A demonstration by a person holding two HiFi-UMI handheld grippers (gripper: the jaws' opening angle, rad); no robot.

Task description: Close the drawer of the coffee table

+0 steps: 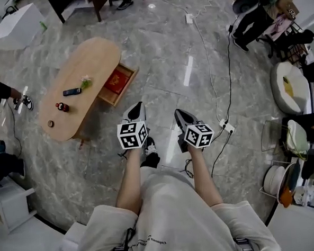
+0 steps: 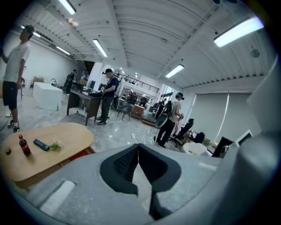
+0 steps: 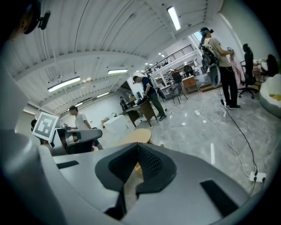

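Head view shows the left gripper [image 1: 138, 107] and right gripper [image 1: 178, 115] side by side over the floor, each with its jaws pressed together on nothing. Ahead and to the left, well apart from the left gripper, the drawer [image 1: 127, 87] stands pulled out of the coffee table [image 1: 74, 69]. A red item [image 1: 116, 80] lies inside the drawer.
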